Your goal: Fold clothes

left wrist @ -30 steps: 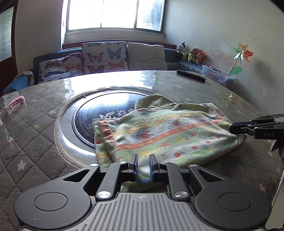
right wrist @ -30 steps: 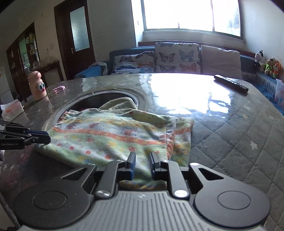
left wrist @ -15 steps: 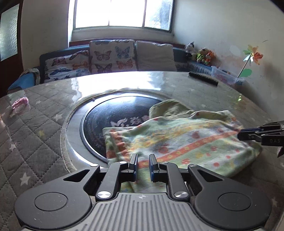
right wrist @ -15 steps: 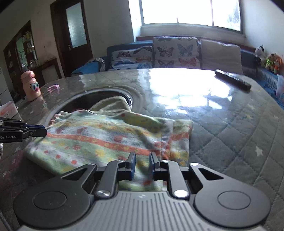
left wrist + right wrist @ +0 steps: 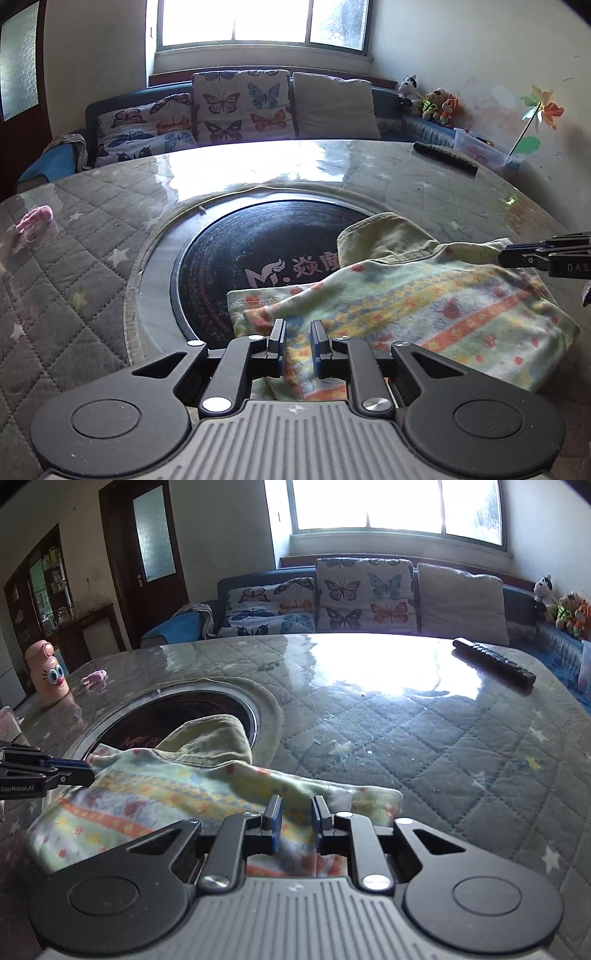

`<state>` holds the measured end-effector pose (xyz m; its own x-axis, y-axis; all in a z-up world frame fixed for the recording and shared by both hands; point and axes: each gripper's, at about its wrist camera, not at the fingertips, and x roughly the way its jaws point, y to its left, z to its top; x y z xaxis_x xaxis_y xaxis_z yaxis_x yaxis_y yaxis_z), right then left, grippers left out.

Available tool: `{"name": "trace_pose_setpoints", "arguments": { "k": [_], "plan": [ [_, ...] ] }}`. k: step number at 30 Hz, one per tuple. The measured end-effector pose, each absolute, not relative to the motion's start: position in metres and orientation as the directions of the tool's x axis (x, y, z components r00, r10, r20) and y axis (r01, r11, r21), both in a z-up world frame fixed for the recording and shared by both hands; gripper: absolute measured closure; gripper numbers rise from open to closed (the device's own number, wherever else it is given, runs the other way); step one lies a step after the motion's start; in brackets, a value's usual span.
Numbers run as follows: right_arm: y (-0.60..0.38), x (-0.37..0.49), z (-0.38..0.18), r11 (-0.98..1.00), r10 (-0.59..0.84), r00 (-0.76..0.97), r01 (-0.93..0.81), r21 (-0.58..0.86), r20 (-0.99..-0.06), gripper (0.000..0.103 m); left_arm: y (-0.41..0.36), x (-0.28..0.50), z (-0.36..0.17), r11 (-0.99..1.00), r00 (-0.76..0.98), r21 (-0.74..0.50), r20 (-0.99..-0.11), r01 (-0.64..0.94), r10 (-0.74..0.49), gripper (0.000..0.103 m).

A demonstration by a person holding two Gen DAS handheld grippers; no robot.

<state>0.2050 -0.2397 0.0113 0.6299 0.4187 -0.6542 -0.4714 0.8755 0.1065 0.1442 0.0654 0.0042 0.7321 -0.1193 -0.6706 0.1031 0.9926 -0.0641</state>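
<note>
Since 1 second ago the garment (image 5: 424,306) has been drawn sideways across the desk (image 5: 424,738), off most of the dark round hotplate (image 5: 236,258), whose printed logo is now uncovered in the left wrist view. It is a soft, pale green and yellow piece with orange stripes and red dots, folded over on itself, with a plain olive-green part bunched at its far edge.

In the left wrist view the left gripper (image 5: 297,341) has its 2 fingers (image 5: 277,341) drawn close together with a near edge of the cloth running between them; they appear to pinch it. The right gripper (image 5: 532,254) reaches in from the right, its tips closed on the far corner of the garment.

In the right wrist view the right gripper (image 5: 295,821) likewise holds a fold of the cloth between its narrowed fingers (image 5: 272,821), and the left gripper (image 5: 55,771) clamps the opposite corner at the left edge. The garment sags between the 2 grips, partly resting on the desk and the hotplate rim.

A dark remote control (image 5: 493,661) lies well apart on the far side of the desk.
</note>
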Motion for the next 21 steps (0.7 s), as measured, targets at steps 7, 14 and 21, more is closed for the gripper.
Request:
{"name": "trace_pose_setpoints", "arguments": {
  "k": [7,14,21],
  "plan": [
    [-0.242,0.210,0.004,0.883,0.408,0.632,-0.458,0.108,-0.659,0.090,0.072,0.150,0.000,0.994,0.726,-0.062,-0.679,0.084,-0.104,0.087],
    [-0.226,0.182,0.021,0.845,0.437,0.629,-0.532,0.054,-0.643,0.081,0.078,0.148,0.008,0.997,0.728,-0.067,-0.681,0.048,-0.081,0.085],
    [-0.184,0.136,0.035,0.727,0.537,0.557,-0.687,0.012,-0.634,0.069,0.084,0.136,0.022,0.998,0.746,-0.067,-0.663,0.021,-0.060,0.047]
  ]
}}
